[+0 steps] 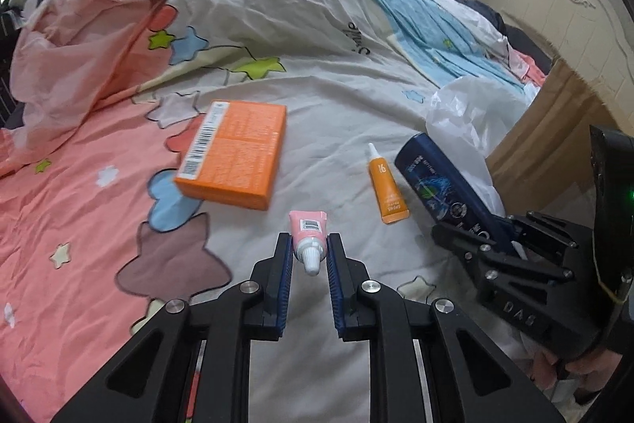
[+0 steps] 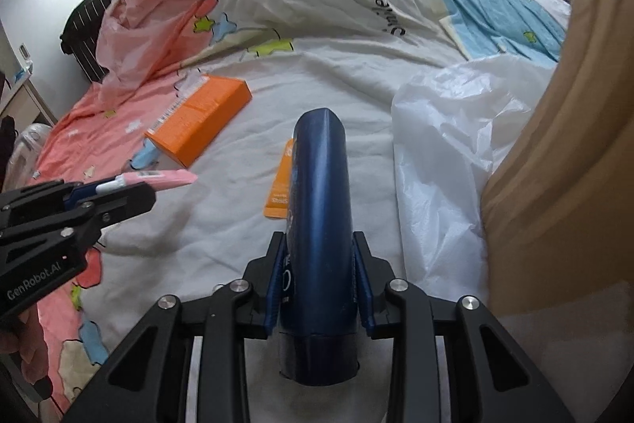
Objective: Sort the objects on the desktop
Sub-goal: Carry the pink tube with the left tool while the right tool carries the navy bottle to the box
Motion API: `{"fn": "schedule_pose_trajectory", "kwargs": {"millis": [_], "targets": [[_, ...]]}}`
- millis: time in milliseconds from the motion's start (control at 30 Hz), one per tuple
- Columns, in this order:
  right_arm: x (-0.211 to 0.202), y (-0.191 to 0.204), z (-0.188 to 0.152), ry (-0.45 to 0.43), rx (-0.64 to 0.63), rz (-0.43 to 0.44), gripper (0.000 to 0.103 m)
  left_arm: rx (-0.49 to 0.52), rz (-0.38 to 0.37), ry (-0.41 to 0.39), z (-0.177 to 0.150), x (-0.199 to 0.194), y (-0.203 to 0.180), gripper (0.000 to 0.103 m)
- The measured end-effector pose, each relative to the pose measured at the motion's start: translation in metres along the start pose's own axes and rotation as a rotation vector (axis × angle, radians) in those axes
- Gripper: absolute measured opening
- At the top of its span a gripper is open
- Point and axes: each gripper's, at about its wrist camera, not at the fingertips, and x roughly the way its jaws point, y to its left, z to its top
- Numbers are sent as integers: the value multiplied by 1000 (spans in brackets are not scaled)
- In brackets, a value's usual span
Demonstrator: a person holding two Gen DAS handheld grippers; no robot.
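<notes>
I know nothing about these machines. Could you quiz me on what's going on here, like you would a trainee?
1. True or false: the left tongs grip the pink tube.
2. What do the right tongs hold?
A. orange box
B. blue bottle
C. orange tube
3. Fill in: the white plastic bag lines a cardboard ____.

Key: 1 true; 2 B; 3 box.

Both wrist views look forward, low and close over the bedspread (image 1: pixel 317 98), sharing the orange box (image 1: pixel 233 153).
</notes>
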Motion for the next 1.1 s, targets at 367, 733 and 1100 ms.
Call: {"fn": "schedule_pose_trajectory", "kwargs": {"millis": [367, 733, 1100], "targets": [[-47, 38, -3, -52, -53, 16, 29, 9, 5, -38, -12, -41, 2, 17], [-96, 62, -8, -110, -99, 14, 29, 23, 6, -98, -21, -90, -9, 17], [-144, 66, -22, -169, -122, -13, 29, 63, -6, -144, -29, -129, -40, 17]]}}
